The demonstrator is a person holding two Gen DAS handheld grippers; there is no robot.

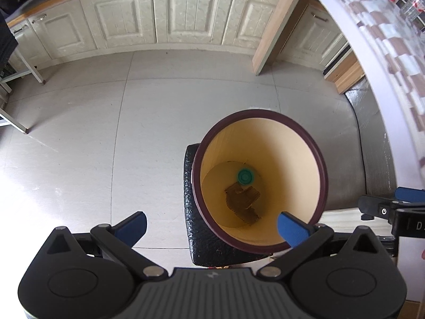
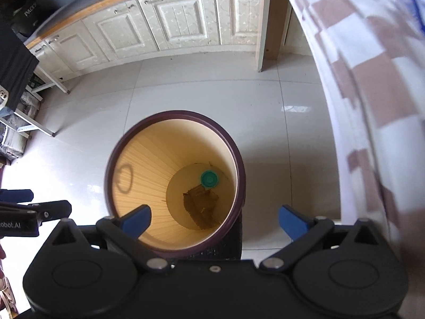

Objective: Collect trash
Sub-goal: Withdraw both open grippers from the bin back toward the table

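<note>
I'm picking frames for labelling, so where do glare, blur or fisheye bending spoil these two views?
Left wrist view: window glare washes out the grey tiled floor at left; the checkered tablecloth is smeared; the cream cabinet fronts bow. Right wrist view: a bright patch on the floor, a blurred tablecloth, and the round yellow bin with a maroon rim stays sharp.

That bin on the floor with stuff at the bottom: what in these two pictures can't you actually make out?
- Brown scrap in the bin: both views, too small and shadowed to identify.
- Item under the green cap: seen end-on, so its body is hidden.
- Black stand under the bin: covered by the bin and the left gripper.
- Checked cloth: right view, blurred, cut by the edge.
- Right gripper: open, empty.
</note>
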